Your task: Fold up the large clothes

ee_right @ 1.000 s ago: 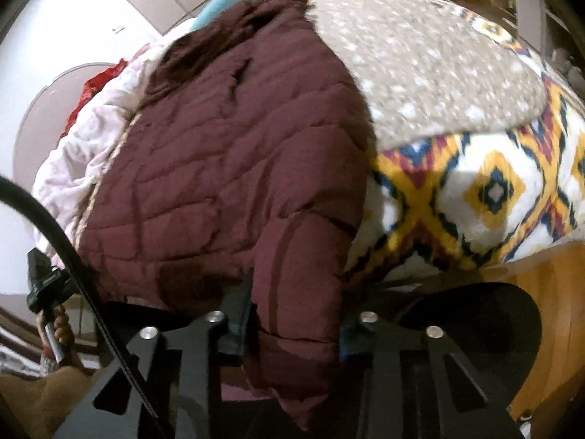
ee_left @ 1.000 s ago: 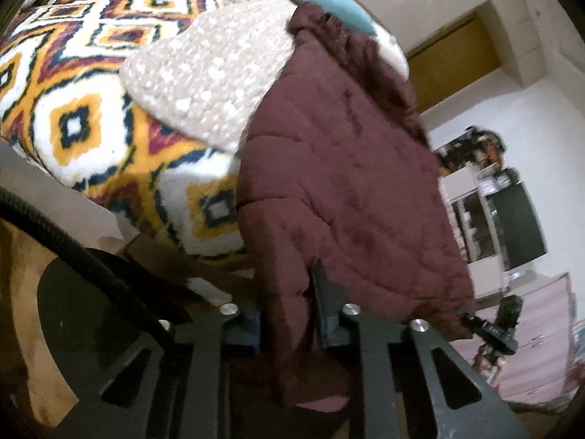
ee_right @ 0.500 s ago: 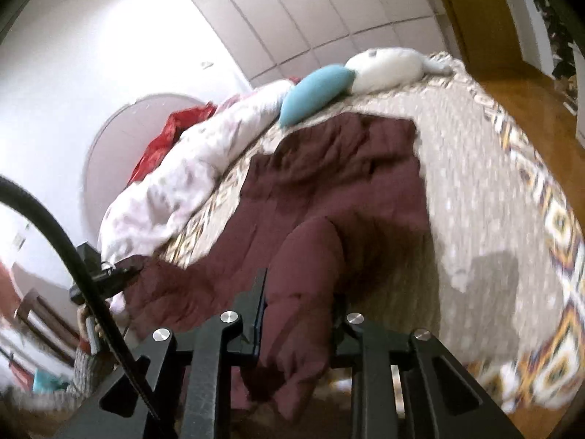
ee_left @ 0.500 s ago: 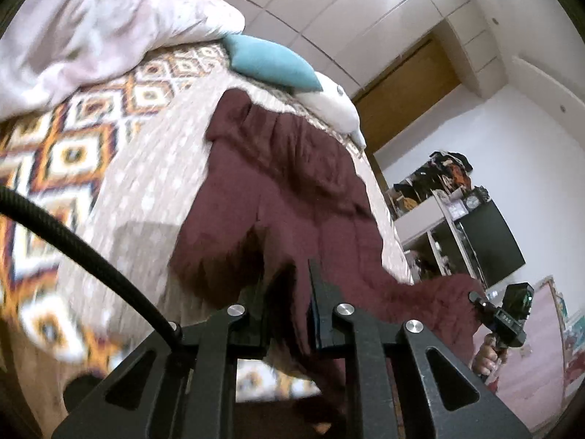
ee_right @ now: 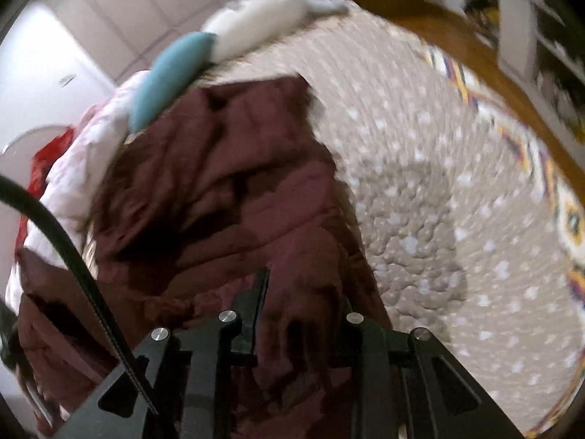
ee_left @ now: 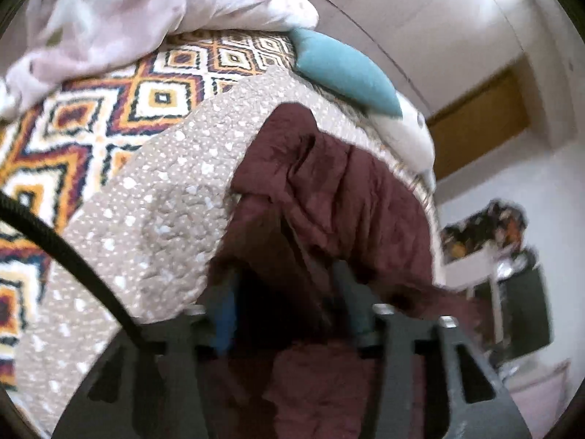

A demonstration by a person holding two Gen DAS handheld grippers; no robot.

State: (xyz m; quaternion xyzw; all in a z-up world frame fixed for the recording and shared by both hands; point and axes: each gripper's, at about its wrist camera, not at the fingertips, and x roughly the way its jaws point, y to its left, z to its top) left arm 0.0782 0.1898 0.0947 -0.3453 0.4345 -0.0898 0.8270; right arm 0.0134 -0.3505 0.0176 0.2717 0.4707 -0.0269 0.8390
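A large maroon quilted jacket [ee_left: 340, 197] lies on a bed, its far end near the pillows; it also shows in the right wrist view [ee_right: 226, 197]. My left gripper [ee_left: 289, 303] is shut on the jacket's near edge, and the cloth bunches between and below the fingers. My right gripper [ee_right: 303, 303] is shut on another part of the near edge, with fabric hanging between the fingers. The near part of the jacket is lifted over the part lying flat. Both views are blurred.
The bed has a beige dotted blanket [ee_left: 153, 205] over a diamond-patterned cover [ee_left: 73, 131]. A teal pillow [ee_left: 343, 69] and a white pillow [ee_right: 263, 18] lie at the head. A pink-white duvet [ee_left: 109, 11] is heaped at the side. Shelves [ee_left: 512, 267] stand beyond.
Both grippers have carried the jacket's near edge up and forward over the bed toward the pillows. The jacket is closer in view and folding onto itself.
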